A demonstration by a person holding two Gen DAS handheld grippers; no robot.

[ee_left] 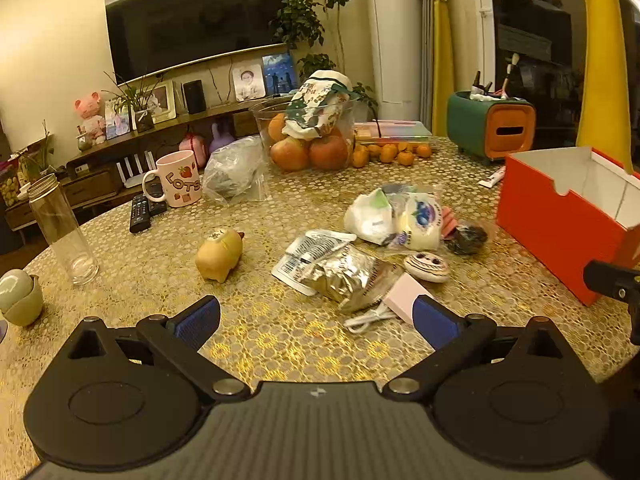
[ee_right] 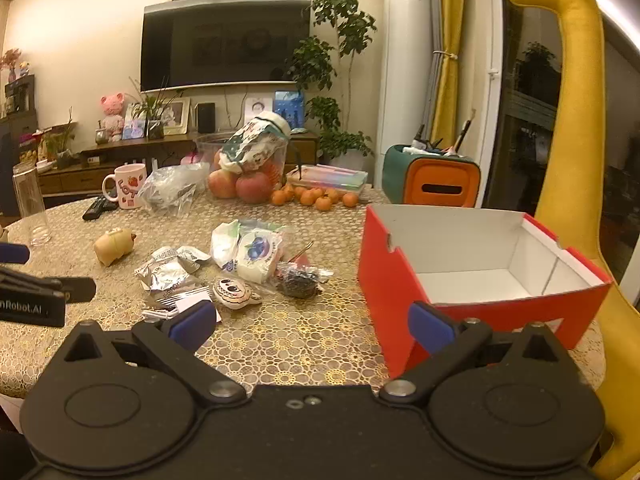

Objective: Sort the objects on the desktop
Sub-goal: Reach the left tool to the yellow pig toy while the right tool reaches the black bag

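Observation:
A heap of small items lies mid-table: a silver foil packet, a white blueberry-print pouch, a round cartoon-face pouch, a dark bagged item and a pink block with a white cable. A yellow pig figure stands left of them. An open red box with a white inside sits at the right, nothing in it. My left gripper is open above bare tablecloth near the heap. My right gripper is open too, beside the box's near corner. Nothing is between either pair of fingers.
At the back stand a clear bowl of apples and oranges, loose tangerines, a pink mug, a plastic bag, remotes and a green-orange organiser. A glass jar and an egg-shaped cup stand left.

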